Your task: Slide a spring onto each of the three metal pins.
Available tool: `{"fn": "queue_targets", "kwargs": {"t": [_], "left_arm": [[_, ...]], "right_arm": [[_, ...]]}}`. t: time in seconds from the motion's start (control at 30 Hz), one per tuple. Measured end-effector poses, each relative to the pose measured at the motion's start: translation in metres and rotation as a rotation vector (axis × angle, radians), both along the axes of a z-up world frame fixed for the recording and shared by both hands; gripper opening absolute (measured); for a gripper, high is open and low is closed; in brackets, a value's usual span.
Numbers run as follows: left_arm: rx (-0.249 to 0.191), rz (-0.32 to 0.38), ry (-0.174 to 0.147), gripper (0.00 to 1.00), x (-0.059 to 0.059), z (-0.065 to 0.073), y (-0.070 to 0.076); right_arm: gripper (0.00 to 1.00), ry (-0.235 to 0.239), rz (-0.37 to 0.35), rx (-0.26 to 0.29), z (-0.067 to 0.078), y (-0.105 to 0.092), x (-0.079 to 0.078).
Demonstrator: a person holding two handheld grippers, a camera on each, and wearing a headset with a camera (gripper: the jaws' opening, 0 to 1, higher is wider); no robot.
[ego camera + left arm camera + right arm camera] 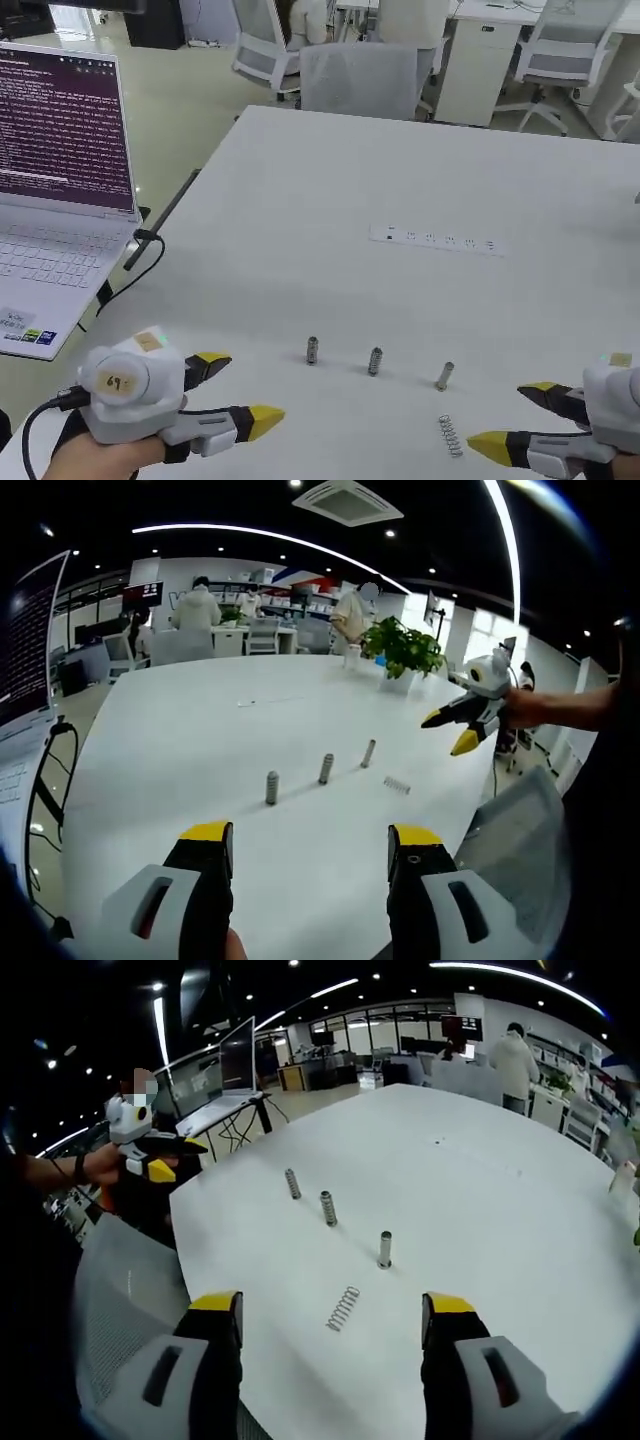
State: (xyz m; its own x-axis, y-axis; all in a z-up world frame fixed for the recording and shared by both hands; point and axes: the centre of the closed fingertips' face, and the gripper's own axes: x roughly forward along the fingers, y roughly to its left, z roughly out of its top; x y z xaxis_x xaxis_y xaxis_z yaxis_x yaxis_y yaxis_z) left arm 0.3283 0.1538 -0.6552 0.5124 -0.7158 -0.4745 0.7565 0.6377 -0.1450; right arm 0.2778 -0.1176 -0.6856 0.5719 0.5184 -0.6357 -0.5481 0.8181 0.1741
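Lying at the lower right of the head view, the loose spring (450, 436) points its long axis up toward the bare pin (445, 376), just left of the right gripper (508, 416), jaws spread and empty (the left gripper (243, 386), also spread, sits farther off).

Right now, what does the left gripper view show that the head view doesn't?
Left gripper view: a potted plant and a ceiling vent. Head view: stickers on the laptop and the power strip with its sockets. Both: two pins wearing springs, the bare pin, the loose spring lying near it, and the open right gripper.
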Motion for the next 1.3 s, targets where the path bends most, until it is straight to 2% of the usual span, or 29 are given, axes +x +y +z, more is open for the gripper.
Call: {"fn": "queue_targets", "kwargs": {"t": [0.17, 0.33, 0.5, 0.7, 0.93, 1.13, 1.3], "left_arm": [[0.001, -0.008, 0.001, 0.58, 0.000, 0.000, -0.005], [0.004, -0.018, 0.003, 0.58, -0.001, 0.000, -0.009], [0.007, -0.030, 0.004, 0.58, -0.001, -0.001, -0.014], [0.007, -0.057, 0.008, 0.58, -0.001, -0.003, -0.028], [0.004, -0.120, 0.016, 0.57, -0.003, -0.007, -0.057], [0.003, -0.192, 0.022, 0.56, -0.007, -0.013, -0.090], [-0.007, -0.235, 0.043, 0.56, -0.009, -0.021, -0.115]], "right_arm": [[0.74, -0.001, -0.024, 0.013, 0.000, -0.005, -0.010], [0.75, -0.006, -0.048, 0.019, -0.001, -0.011, -0.013], [0.76, -0.002, -0.042, 0.021, -0.001, -0.012, -0.015], [0.76, 0.002, -0.046, 0.025, -0.002, -0.013, -0.016], [0.76, 0.003, -0.056, 0.026, 0.000, -0.011, -0.019], [0.75, 0.002, -0.065, 0.031, 0.003, -0.010, -0.022], [0.74, 0.005, -0.079, 0.036, 0.002, -0.014, -0.027]]}}
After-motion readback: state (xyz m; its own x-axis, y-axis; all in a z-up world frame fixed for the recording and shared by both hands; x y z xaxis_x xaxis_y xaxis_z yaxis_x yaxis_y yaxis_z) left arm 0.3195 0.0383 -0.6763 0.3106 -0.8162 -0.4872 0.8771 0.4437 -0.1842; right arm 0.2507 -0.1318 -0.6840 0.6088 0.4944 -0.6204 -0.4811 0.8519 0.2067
